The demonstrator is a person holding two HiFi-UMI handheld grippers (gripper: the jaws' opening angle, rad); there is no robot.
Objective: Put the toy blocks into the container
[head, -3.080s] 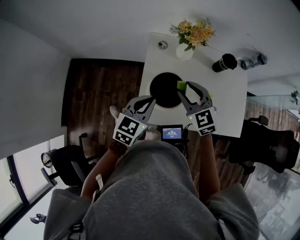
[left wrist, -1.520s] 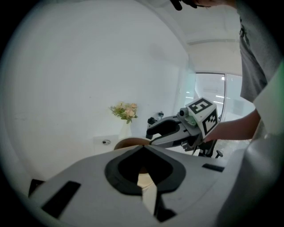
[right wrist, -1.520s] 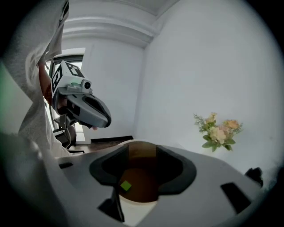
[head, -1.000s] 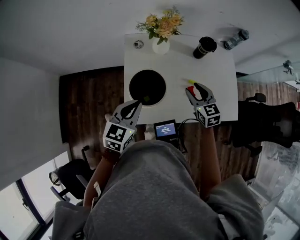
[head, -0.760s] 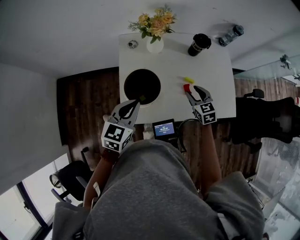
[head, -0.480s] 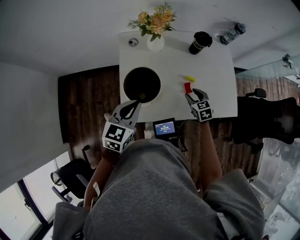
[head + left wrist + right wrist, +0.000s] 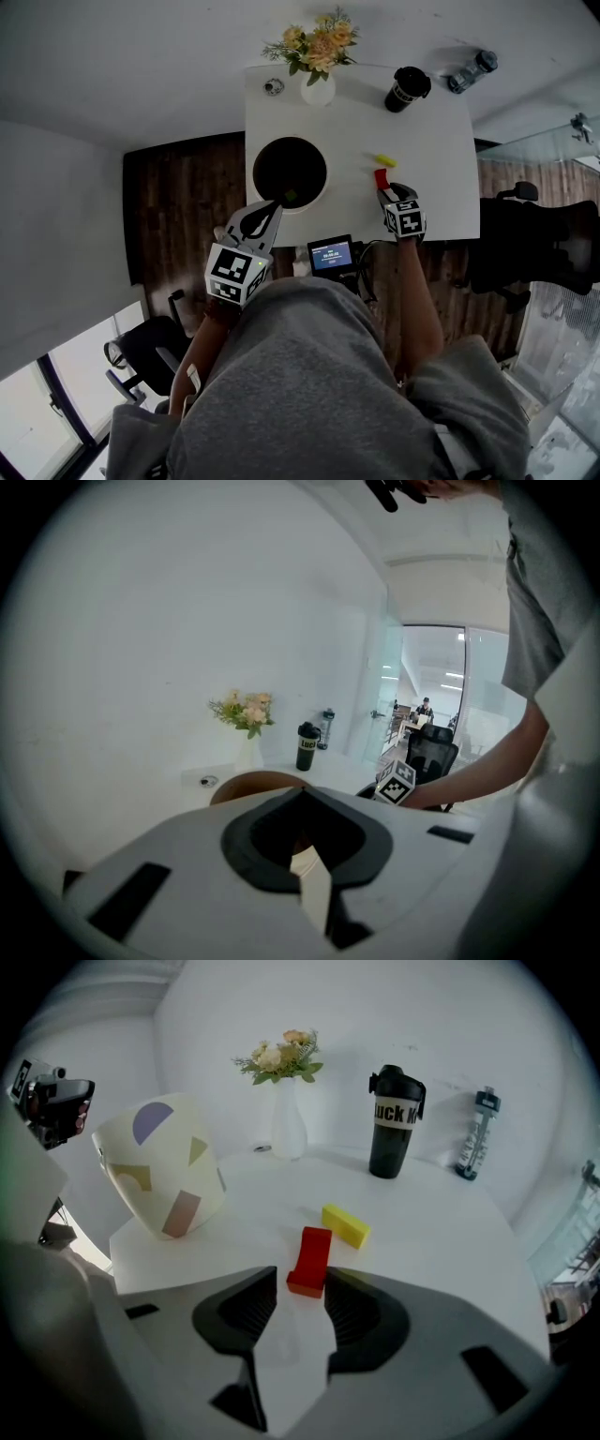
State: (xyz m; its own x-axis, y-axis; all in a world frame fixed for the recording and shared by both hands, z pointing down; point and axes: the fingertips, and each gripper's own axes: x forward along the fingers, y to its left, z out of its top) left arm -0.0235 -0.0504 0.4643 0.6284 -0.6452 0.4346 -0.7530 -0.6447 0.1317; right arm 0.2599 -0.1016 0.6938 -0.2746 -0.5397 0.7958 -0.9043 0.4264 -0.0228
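Note:
A red block (image 7: 312, 1249) lies on the white table (image 7: 427, 131), with a yellow block (image 7: 345, 1223) just beyond it. My right gripper (image 7: 300, 1284) is low over the table, and the red block's (image 7: 381, 178) near end sits between its jaws. Those jaws have just been closing; a gap still shows at the left pad, so it is open. The round container (image 7: 298, 157) holds a green block (image 7: 290, 197); in the right gripper view the container (image 7: 159, 1171) stands to the left. My left gripper (image 7: 274, 204) hangs shut at the container's near rim, with nothing seen in it.
At the table's far edge stand a vase of flowers (image 7: 318, 89), a black cup (image 7: 408, 87), a bottle (image 7: 472, 68) and a small round object (image 7: 274, 86). A small screen (image 7: 330, 254) sits at the near edge. Office chairs stand on the floor on both sides.
The right gripper has sunk to the table and come around the red block. Three seconds ago it held the green block over the container. The left gripper has stayed put.

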